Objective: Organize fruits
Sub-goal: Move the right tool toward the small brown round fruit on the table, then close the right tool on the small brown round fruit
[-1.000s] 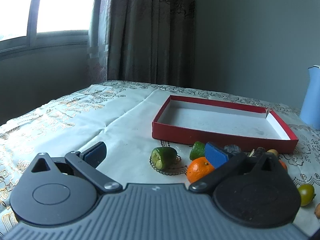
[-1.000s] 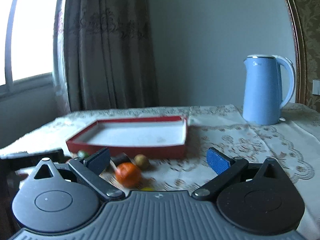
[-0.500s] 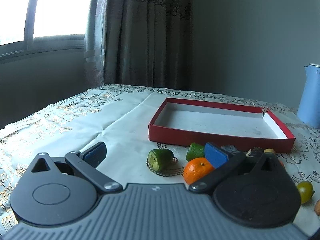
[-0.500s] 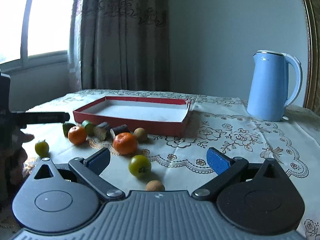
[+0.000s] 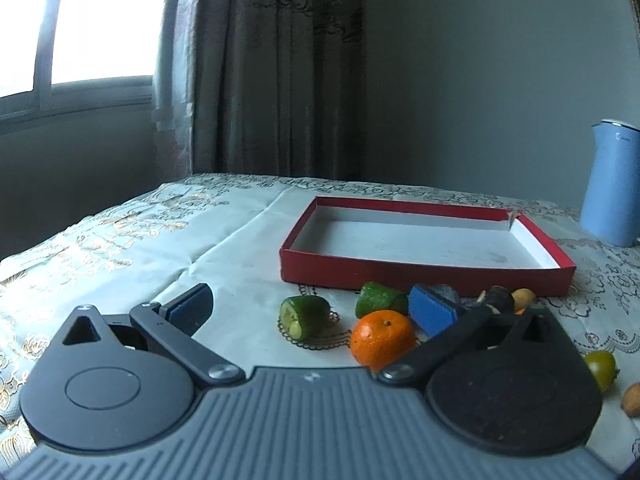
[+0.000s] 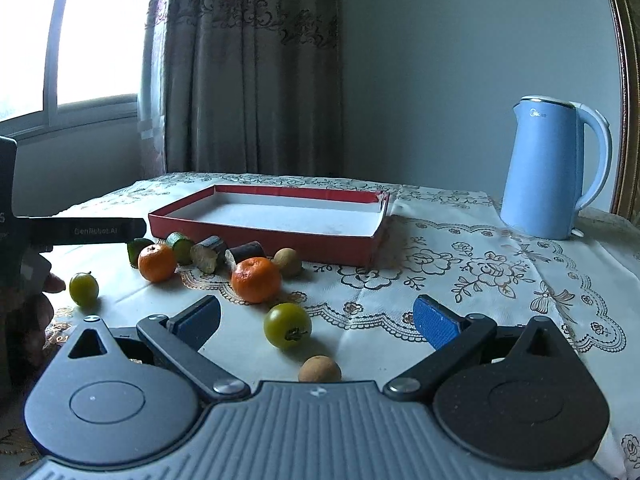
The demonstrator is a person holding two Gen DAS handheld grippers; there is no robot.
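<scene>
Wide open bench (image 5: 168, 248) to the left of the red tray (image 5: 424, 276), nothing but bare tablecloth there, an easy lane in. The tray floor is clear, with low walls all round. Along its near wall, though, it's crowded: cut green pieces (image 5: 306, 316), an orange (image 5: 382, 338) and dark chunks (image 6: 206, 254) sit packed close, some touching. In front of the right claw (image 6: 316, 314), a green-yellow fruit (image 6: 287, 325) and a small brown one (image 6: 319, 369) sit between its spread fingers. The left claw (image 6: 96, 231) reaches in over the fruit row's left end. Right of the tray, clear lace cloth runs to the blue kettle (image 6: 548, 168).
</scene>
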